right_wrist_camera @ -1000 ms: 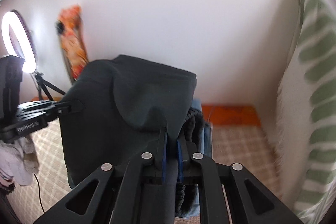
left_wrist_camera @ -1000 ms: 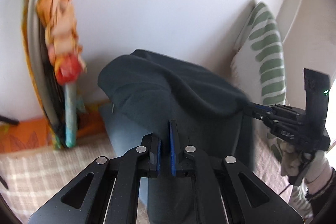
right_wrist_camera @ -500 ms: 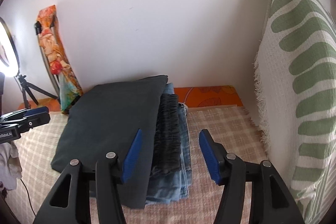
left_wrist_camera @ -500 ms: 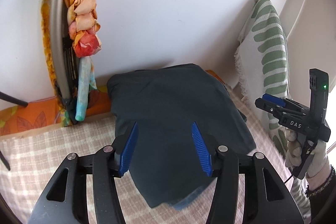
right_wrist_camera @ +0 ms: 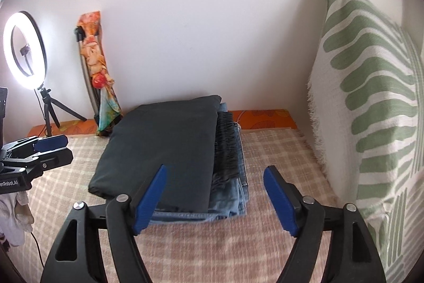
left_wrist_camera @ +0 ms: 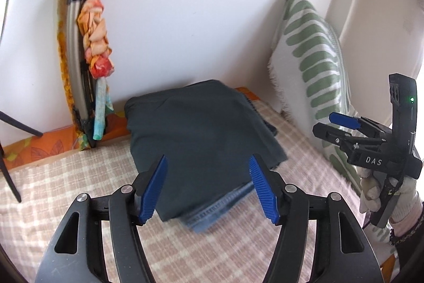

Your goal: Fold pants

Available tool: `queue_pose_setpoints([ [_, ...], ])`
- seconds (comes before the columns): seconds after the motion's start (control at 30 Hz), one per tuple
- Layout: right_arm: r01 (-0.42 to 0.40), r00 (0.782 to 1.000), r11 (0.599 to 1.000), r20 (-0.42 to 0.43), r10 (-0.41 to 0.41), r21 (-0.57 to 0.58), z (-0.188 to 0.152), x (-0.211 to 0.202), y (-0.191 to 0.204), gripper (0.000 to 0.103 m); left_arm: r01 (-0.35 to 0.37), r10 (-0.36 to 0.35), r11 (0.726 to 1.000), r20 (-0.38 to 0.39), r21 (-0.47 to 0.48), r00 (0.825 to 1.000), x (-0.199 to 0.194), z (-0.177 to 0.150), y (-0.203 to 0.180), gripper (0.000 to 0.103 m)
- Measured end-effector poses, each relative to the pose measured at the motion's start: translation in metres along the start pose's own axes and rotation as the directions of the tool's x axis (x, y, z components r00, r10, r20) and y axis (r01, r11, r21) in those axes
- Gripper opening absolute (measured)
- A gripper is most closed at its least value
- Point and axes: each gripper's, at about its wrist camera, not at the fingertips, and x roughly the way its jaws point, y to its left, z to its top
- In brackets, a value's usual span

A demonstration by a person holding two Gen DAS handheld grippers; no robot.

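while our jaws are opening on both sides, nothing sits between them: the left gripper [left_wrist_camera: 208, 187] and the right gripper [right_wrist_camera: 214, 199] hover released, their ribbed blue pads [left_wrist_camera: 152, 190] angled outward on matte black arms. we take the folded dark pants [right_wrist_camera: 164, 145] as our landmark: a smooth, soft, roughly rectangular slab of charcoal cloth with rounded fold edges, lying flat on top of a stack. under it, poking out on the side nearer the cushion, we see a black ribbed garment [right_wrist_camera: 225, 147] and faded blue denim [right_wrist_camera: 238, 192] with stitched hems, though in the left view the denim edge is blurred, so we can't say how many layers it has. the stack rests on a woven checked bedcover [right_wrist_camera: 278, 158] in beige and cream. beyond the pants, an orange leaf-print strip [right_wrist_camera: 261, 118] runs along the plain white wall. to one side of the pants stands a tall cushion [right_wrist_camera: 371, 102], cream with wavy green stripes and a frayed fringe. to the other side, a curved metal tube wrapped in knotted orange floral cloth [left_wrist_camera: 96, 44] leans on the wall, and further off glows a ring light [right_wrist_camera: 25, 51] on a small tripod. a gloved hand [left_wrist_camera: 381, 187] holds the right gripper's handle.
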Motion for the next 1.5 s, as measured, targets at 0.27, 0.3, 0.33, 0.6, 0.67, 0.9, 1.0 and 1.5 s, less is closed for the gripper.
queue_pose_setpoints([
  [0.27, 0.034, 0.998, 0.999, 0.047, -0.033, -0.02, -0.017, -0.061, 0.032, 0.092, -0.005, 0.005, 1.0, 0.032, 0.017, 0.999, -0.047, -0.017, -0.02, 0.077],
  [0.3, 0.035, 0.998, 0.999, 0.053, -0.034, -0.019, -0.02, -0.069, 0.036, 0.094, -0.012, 0.011, 1.0, 0.033, 0.018, 0.999, -0.053, -0.02, -0.023, 0.077],
  [0.33, 0.035, 0.998, 0.999, 0.059, -0.034, -0.019, -0.021, -0.074, 0.04, 0.096, -0.017, 0.016, 1.0, 0.036, 0.021, 0.999, -0.058, -0.023, -0.024, 0.077],
  [0.6, 0.059, 0.994, 0.998, 0.092, -0.06, 0.006, -0.041, -0.125, 0.063, 0.103, -0.029, 0.025, 0.997, 0.056, 0.068, 0.998, -0.106, -0.05, -0.04, 0.08],
  [0.67, 0.072, 0.993, 0.997, 0.097, -0.071, -0.001, -0.047, -0.135, 0.07, 0.103, -0.046, 0.041, 0.996, 0.074, 0.072, 0.996, -0.118, -0.056, -0.042, 0.08],
  [0.9, 0.104, 0.988, 0.995, 0.115, -0.103, 0.0, -0.069, -0.165, 0.09, 0.103, -0.086, 0.081, 0.996, 0.108, 0.038, 0.991, -0.157, -0.08, -0.045, 0.084],
  [1.0, 0.097, 0.988, 0.995, 0.12, -0.098, 0.015, -0.077, -0.175, 0.094, 0.103, -0.106, 0.101, 0.993, 0.107, 0.043, 0.989, -0.165, -0.087, -0.048, 0.086],
  [1.5, 0.104, 0.983, 0.993, 0.144, -0.112, 0.058, -0.086, -0.191, 0.104, 0.103, -0.113, 0.108, 0.993, 0.116, 0.036, 0.987, -0.187, -0.101, -0.052, 0.095],
])
